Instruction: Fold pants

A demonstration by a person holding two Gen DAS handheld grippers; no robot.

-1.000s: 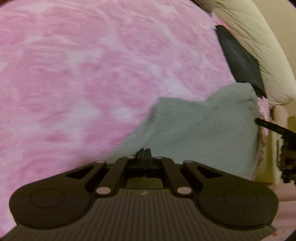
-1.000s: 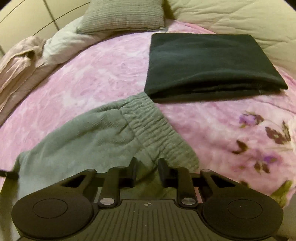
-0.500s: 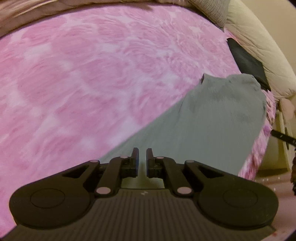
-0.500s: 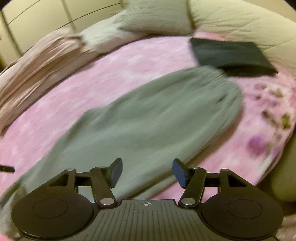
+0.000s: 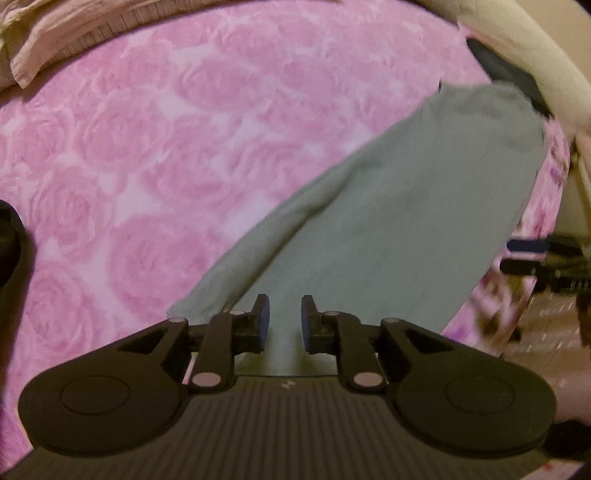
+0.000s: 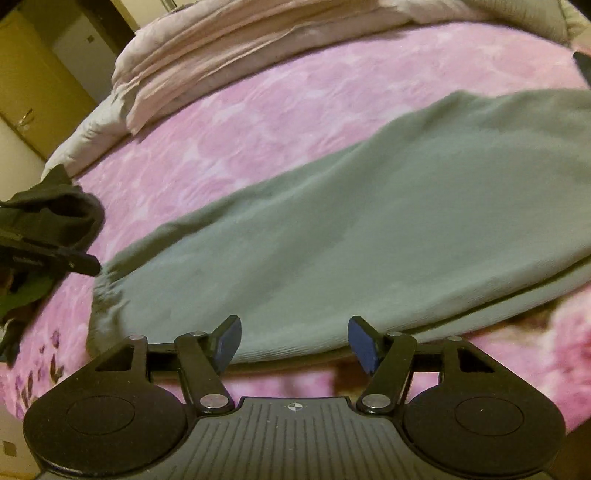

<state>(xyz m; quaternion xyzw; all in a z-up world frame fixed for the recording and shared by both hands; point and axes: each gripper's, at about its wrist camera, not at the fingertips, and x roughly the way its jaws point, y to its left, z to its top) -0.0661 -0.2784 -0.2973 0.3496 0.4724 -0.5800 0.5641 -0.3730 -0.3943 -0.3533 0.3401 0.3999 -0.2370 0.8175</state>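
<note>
The grey-green pants lie stretched out long and flat on the pink rose bedspread, legs stacked one on the other. My left gripper hovers over the narrow leg end; its jaws are opening, a small gap shows between the blue pads, and nothing is pinched. In the right wrist view the pants run from lower left to upper right. My right gripper stands open and wide above their near edge, holding nothing. The left gripper shows at the left edge by the cuff.
A folded dark garment lies beyond the waistband, beside a cream quilt. A crumpled pink-beige duvet is piled along the far side of the bed. Wardrobe doors stand past it. The bed's near edge runs just under my right gripper.
Both grippers swept away from the waistband along the pants, which now lie stretched out long. The left jaws, shut before, have parted slightly; the right jaws opened wide and let go of the fabric.
</note>
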